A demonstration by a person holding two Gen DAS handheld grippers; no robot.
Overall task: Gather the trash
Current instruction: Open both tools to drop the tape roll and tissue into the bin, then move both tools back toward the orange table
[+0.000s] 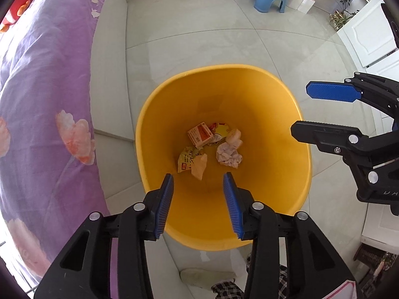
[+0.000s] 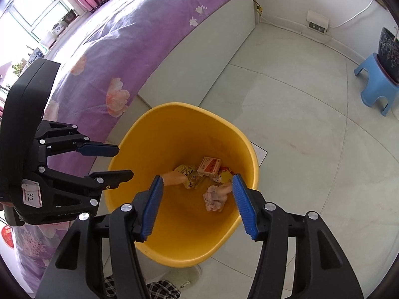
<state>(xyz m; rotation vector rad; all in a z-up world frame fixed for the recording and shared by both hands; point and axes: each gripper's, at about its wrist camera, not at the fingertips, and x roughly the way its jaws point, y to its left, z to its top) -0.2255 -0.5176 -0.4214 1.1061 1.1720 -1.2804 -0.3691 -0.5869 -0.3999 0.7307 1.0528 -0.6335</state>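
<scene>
yellow bin point(image 1: 286, 149) on floor, hard against bed point(image 1: 45, 99) | trash point(image 1: 212, 147) lies at bin bottom | left tool point(image 1: 198, 182) released, empty, over near rim | right tool point(image 2: 197, 183) released, empty, over rim | open tile floor point(image 2: 311, 124) beyond bin

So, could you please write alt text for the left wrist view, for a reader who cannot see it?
The open, empty left gripper hangs above a yellow bin on a pale tiled floor; inside lie a small orange box, snack wrappers and crumpled tissue. The right gripper, also open, enters from the right, with a purple floral bedspread at left.
</scene>
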